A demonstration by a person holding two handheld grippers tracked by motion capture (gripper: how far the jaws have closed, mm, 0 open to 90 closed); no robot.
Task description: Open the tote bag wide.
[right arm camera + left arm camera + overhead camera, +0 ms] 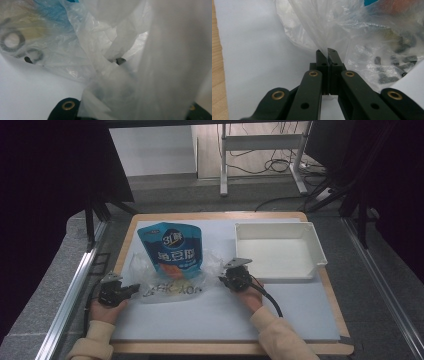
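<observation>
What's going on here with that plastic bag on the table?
A person holds a pair of tongs in each hand and grips a crumpled clear plastic bag from both sides. The left tongs are shut on its left edge, the right tongs on its right. A blue snack pouch sits partly inside the bag, sticking out the far end. An empty white rectangular tray stands to the right on the white mat.

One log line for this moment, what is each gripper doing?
left gripper: shut on plastic bag | right gripper: shut on plastic bag | blue pouch: inside bag
</observation>
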